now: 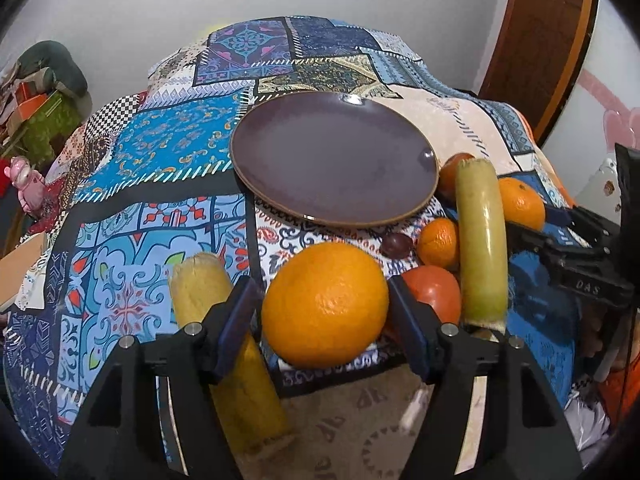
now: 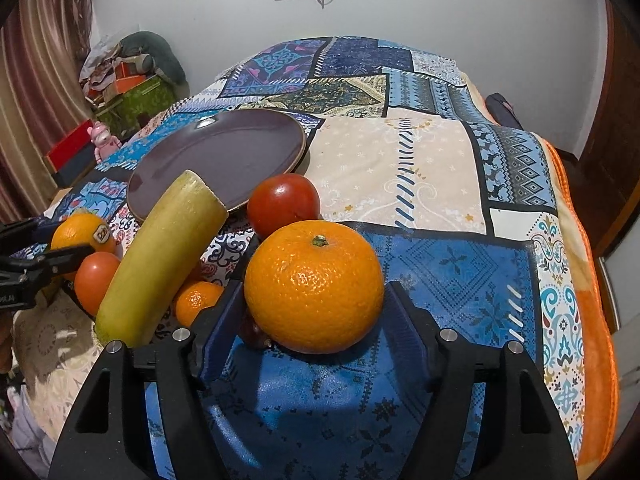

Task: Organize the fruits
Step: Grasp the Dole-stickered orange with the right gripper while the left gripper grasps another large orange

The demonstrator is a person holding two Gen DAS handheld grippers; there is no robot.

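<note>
A dark purple plate [image 1: 332,160] lies bare on the patchwork cloth; it also shows in the right wrist view [image 2: 224,160]. My left gripper [image 1: 324,308] stands open around a large orange [image 1: 325,305], its pads just beside the fruit. My right gripper [image 2: 314,304] stands open around a mandarin [image 2: 314,286] with a green stem. Between them lie a green sugarcane piece [image 1: 482,240], also in the right wrist view [image 2: 160,256], two tomatoes [image 2: 283,204] [image 2: 96,280], small mandarins [image 1: 439,242] [image 2: 197,302] and a dark plum [image 1: 396,245]. A yellow cane piece [image 1: 224,344] lies under my left finger.
The patchwork cloth [image 2: 420,168] covers a raised surface that drops off at the right, with an orange blanket edge [image 2: 592,320]. Boxes and a pink toy [image 2: 105,138] stand at the far left by a curtain. A wooden door [image 1: 540,40] is at the right.
</note>
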